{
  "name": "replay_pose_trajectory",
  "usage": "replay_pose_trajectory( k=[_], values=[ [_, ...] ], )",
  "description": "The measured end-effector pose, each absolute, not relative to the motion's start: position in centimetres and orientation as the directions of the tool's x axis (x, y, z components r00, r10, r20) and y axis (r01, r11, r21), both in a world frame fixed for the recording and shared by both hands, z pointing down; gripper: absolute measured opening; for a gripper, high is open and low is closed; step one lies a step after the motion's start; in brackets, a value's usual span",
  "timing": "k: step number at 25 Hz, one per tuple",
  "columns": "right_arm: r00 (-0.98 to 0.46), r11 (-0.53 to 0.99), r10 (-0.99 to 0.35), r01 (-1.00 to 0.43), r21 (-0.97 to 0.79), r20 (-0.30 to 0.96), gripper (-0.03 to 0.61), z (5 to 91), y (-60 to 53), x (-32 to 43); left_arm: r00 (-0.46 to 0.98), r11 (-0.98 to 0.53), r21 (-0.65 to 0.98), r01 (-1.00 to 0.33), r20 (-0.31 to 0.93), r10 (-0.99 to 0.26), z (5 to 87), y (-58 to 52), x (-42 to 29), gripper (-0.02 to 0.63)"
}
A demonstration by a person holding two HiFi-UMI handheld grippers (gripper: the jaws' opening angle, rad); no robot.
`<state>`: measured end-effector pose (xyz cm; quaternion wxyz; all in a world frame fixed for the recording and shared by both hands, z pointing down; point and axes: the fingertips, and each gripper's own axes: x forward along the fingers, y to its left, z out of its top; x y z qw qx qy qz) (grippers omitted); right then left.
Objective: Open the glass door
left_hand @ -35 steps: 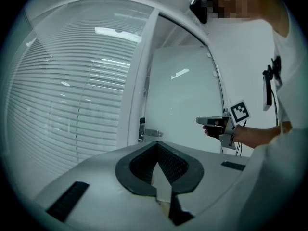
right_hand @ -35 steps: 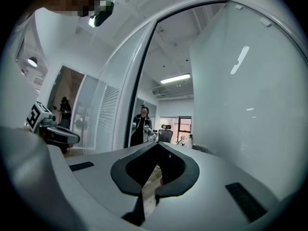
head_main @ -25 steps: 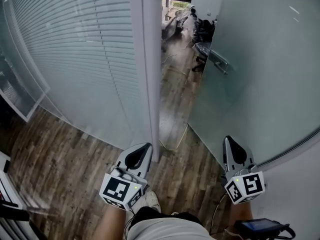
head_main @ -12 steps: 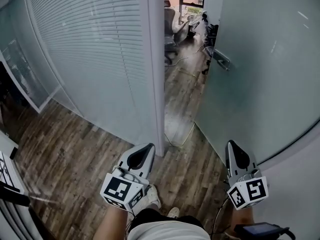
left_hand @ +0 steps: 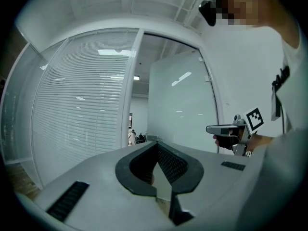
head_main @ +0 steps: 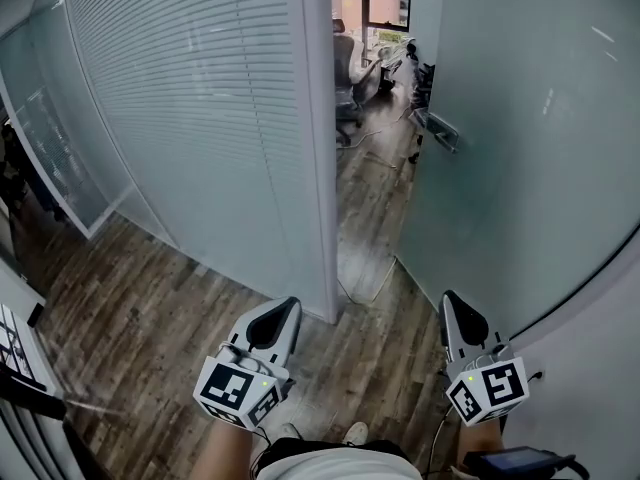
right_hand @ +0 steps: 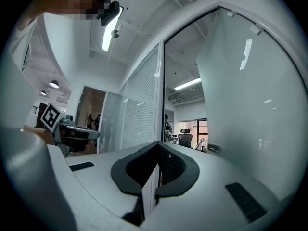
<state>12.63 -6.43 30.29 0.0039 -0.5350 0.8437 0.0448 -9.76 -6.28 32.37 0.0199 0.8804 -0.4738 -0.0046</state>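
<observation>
Change over the last second: view lifted, doorway gap no different; glass door [head_main: 520,168] stands swung inward, handle [head_main: 437,128] well apart from both claws; left claw [head_main: 284,308] and right claw [head_main: 452,303] shut, empty; door already lies open.

Even cool brightness, glaring ceiling light [right_hand: 109,32], dark warped fisheye edges
</observation>
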Motion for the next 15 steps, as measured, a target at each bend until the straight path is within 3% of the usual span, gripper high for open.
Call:
replay_pose_trajectory(
  k=[15],
  values=[
    [-0.423,0.415,-0.905,-0.9,0.132,-0.04,0.002,29.0,-5.5,3.2,0.545,-0.545,0.019,-0.838,-0.03,-0.838,31.2,-4.8,-18.4,0.0]
  ],
)
